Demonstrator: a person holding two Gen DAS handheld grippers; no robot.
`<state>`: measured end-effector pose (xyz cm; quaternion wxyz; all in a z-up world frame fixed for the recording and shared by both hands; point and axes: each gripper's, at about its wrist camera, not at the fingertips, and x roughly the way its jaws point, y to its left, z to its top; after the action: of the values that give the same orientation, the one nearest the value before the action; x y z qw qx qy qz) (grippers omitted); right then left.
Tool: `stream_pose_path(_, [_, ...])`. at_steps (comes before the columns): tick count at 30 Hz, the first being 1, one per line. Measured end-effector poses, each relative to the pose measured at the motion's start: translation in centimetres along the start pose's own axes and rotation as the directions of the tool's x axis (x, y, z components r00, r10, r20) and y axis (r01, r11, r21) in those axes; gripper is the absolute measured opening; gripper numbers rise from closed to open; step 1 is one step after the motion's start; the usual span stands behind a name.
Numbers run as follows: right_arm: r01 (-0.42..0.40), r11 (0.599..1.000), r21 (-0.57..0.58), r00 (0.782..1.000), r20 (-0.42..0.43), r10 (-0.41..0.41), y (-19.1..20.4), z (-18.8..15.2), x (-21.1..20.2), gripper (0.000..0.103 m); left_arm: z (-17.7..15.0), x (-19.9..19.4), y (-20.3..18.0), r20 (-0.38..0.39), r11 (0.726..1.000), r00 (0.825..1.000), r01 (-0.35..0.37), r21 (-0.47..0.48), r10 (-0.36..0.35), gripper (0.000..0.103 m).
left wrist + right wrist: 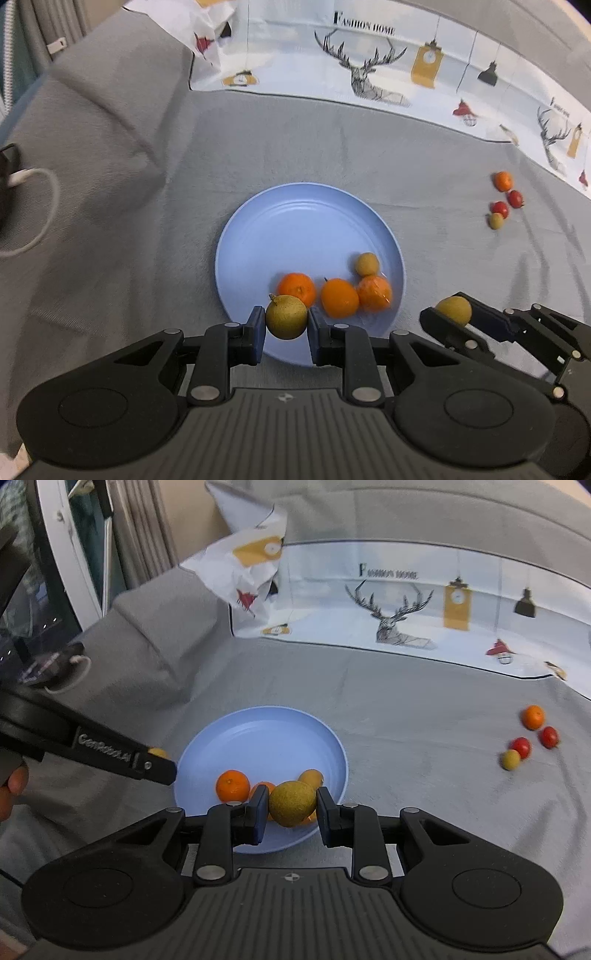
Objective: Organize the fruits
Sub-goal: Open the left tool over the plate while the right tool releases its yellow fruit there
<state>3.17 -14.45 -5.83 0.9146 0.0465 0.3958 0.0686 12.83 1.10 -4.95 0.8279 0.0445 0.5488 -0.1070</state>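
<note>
A blue plate [295, 221] lies on the grey cloth, also in the right wrist view [258, 734]. It holds three oranges [339, 297] and a small yellow-green fruit [366, 264]. My left gripper [286, 322] is shut on a yellow-green fruit [286, 321] above the plate's near rim. My right gripper [291, 805] is shut on another yellow-green fruit [291, 804] above the plate's near right edge; it shows at the right of the left wrist view [453, 310]. The left gripper shows at the left of the right wrist view [159, 762].
A small orange [502, 181], two red tomatoes [501, 209] and a small green fruit [495, 220] lie on the cloth at far right. A white printed cloth [369, 66] lies along the back. A white cable [40, 206] lies at left.
</note>
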Motion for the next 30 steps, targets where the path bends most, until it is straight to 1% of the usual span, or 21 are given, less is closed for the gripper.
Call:
stream_pose_path(7, [-0.026,0.999,-0.037,0.999,-0.043,0.025,-0.1,0.9,5.2,0.029,2.7,4.5,0.5,-0.04,1.0,0.999,-0.018,0.001,0.018,0.026])
stream_pose_path(13, [-0.023,0.998,-0.061,0.999,-0.048,0.02,-0.2,1.7,8.2,0.029,4.4,6.8,0.8,-0.054,1.0,0.998,-0.021,-0.001,0.021,0.026])
stream_pose_path(14, [-0.029,0.998,-0.064,0.998,-0.054,0.026,-0.2,1.9,8.6,0.029,4.6,6.8,0.8,-0.052,1.0,0.999,-0.017,0.001,0.017,0.031])
stream_pose_path(15, [-0.041,0.997,-0.068,0.997,-0.06,0.037,-0.2,2.0,8.8,0.029,4.9,6.5,0.8,-0.044,1.0,0.999,-0.016,0.001,0.016,0.04])
stream_pose_path(16, [-0.049,0.997,-0.068,0.997,-0.062,0.045,-0.2,2.1,8.8,0.037,5.0,6.1,0.8,-0.032,1.0,0.999,-0.021,0.0,0.021,0.072])
stream_pose_path(17, [-0.047,0.997,-0.066,0.997,-0.062,0.043,-0.2,2.3,8.7,0.052,5.0,5.5,0.9,-0.006,1.0,1.0,-0.028,-0.005,0.028,0.091])
stream_pose_path(18, [-0.042,0.997,-0.063,0.998,-0.058,0.038,-0.1,2.2,8.3,0.057,4.8,4.7,1.1,0.024,0.999,0.999,-0.035,-0.014,0.036,0.102])
stream_pose_path(19, [-0.035,0.998,-0.058,0.998,-0.052,0.032,-0.2,2.1,7.8,0.065,4.5,3.8,1.3,0.056,0.999,0.998,-0.039,-0.024,0.041,0.103])
stream_pose_path(20, [-0.027,0.998,-0.052,0.999,-0.049,0.024,-0.2,1.9,7.1,0.07,4.0,3.0,1.3,0.061,0.999,0.997,-0.048,-0.017,0.049,0.103])
stream_pose_path(22, [-0.01,0.999,-0.037,0.998,-0.061,0.008,-0.3,1.1,5.6,0.075,2.9,2.0,1.4,0.037,0.998,0.997,-0.061,-0.014,0.061,0.103])
stream_pose_path(24, [-0.009,1.0,-0.026,0.997,-0.076,0.007,-0.2,0.3,3.8,0.077,1.2,0.6,1.7,0.009,0.998,0.998,-0.061,-0.034,0.062,0.103])
stream_pose_path(25, [-0.009,1.0,-0.021,0.997,-0.082,0.007,-0.1,-0.2,2.7,0.081,0.2,-0.2,1.7,-0.002,0.997,0.998,-0.06,-0.037,0.06,0.103])
stream_pose_path(26, [-0.007,1.0,-0.018,0.997,-0.082,0.006,0.0,-0.5,1.8,0.084,-0.8,-1.0,1.7,-0.006,0.997,0.998,-0.064,-0.04,0.064,0.103])
stream_pose_path(30, [-0.003,1.0,-0.014,0.998,-0.055,0.002,1.1,-1.7,-2.4,0.093,-4.0,-4.1,1.4,0.015,0.996,0.996,-0.089,-0.022,0.089,0.103])
